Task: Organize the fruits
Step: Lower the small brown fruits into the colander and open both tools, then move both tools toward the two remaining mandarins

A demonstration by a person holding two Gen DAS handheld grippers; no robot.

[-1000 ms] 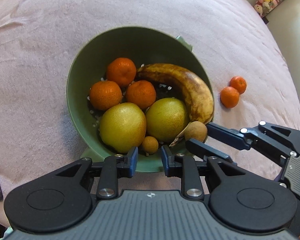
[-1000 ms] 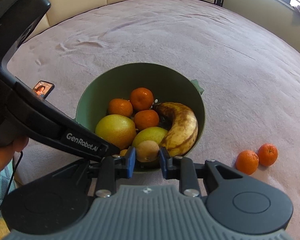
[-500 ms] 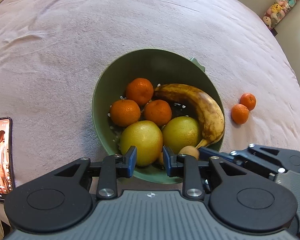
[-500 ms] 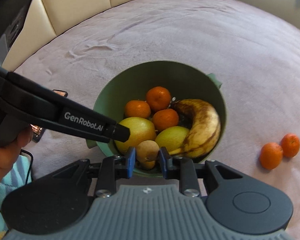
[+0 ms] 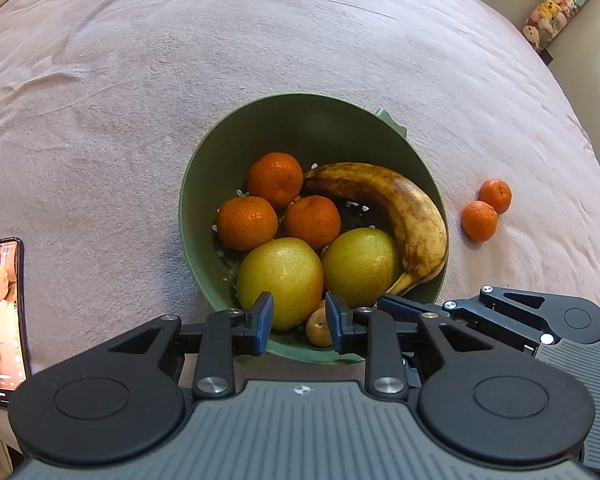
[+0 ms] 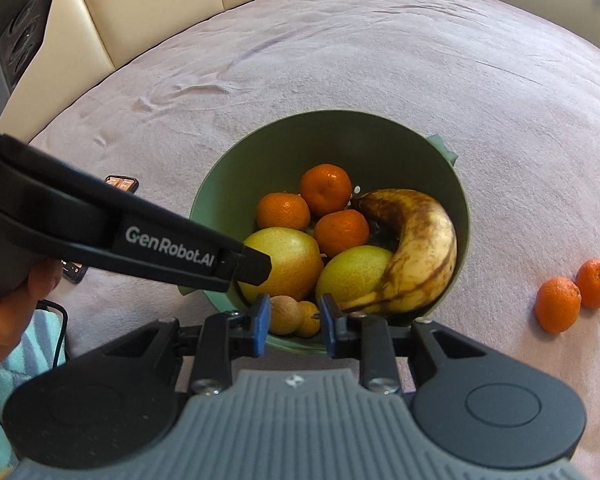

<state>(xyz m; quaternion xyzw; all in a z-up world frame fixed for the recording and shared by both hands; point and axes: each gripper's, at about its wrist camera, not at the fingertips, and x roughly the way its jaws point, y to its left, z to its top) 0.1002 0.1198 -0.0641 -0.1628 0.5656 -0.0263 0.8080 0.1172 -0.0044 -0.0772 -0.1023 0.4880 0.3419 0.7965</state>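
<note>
A green bowl (image 5: pixel 204 184) (image 6: pixel 380 136) on the pink bedspread holds three tangerines (image 5: pixel 275 178), two yellow pears (image 5: pixel 280 280), a spotted banana (image 5: pixel 400 208) and a brown kiwi (image 6: pixel 285 314) beside a small orange fruit (image 6: pixel 308 314) at the near rim. My right gripper (image 6: pixel 292 318) is open over the near rim, with the kiwi lying loose between its fingers. My left gripper (image 5: pixel 299 322) is open and empty, just short of the rim. Two tangerines (image 5: pixel 486 210) (image 6: pixel 574 294) lie on the spread to the bowl's right.
A phone (image 5: pixel 0 320) with a lit screen lies on the spread at the left; it also shows in the right wrist view (image 6: pixel 120 184). A cream padded headboard (image 6: pixel 160 0) is at the far side. Soft toys (image 5: pixel 556 4) hang at the far right.
My right gripper has opened and let the kiwi drop into the bowl by the small orange fruit. Both grippers have drawn back from the bowl.
</note>
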